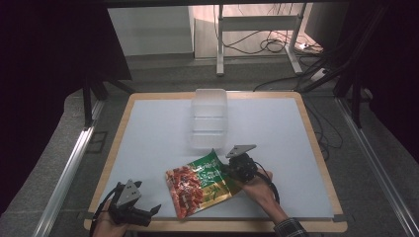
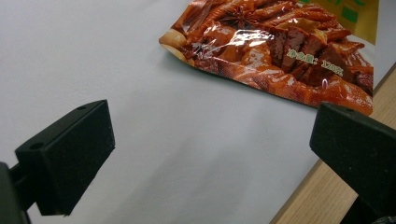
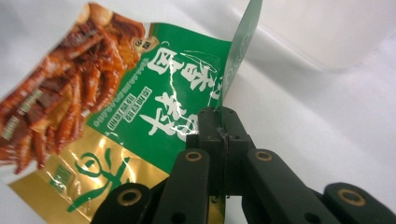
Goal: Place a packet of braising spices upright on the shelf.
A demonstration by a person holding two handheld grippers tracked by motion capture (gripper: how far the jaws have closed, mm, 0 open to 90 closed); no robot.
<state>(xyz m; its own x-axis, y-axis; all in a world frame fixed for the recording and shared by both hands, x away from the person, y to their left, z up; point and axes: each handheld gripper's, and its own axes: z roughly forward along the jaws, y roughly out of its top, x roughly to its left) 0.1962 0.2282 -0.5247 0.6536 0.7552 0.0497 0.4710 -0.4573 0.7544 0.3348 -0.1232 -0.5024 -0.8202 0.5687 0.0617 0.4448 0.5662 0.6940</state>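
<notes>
A green, gold and red snack bag [image 1: 200, 183] lies near the table's front edge, its right side lifted. My right gripper [image 1: 233, 169] is shut on the bag's right edge; in the right gripper view the jaws pinch the upturned edge of the snack bag [image 3: 140, 93] at my right gripper [image 3: 224, 122]. My left gripper [image 1: 150, 211] rests at the front left corner, open, with nothing between its jaws. In the left gripper view my left gripper [image 2: 210, 154] points over bare table toward the bag's red end [image 2: 275, 51].
A clear plastic container [image 1: 209, 117] stands behind the bag at mid-table, also seen as the container [image 3: 322, 28] close beyond the right jaws. The white mat [image 1: 148, 133] has a wooden border [image 1: 316, 143]. A metal frame [image 1: 257, 29] and cables lie beyond the table.
</notes>
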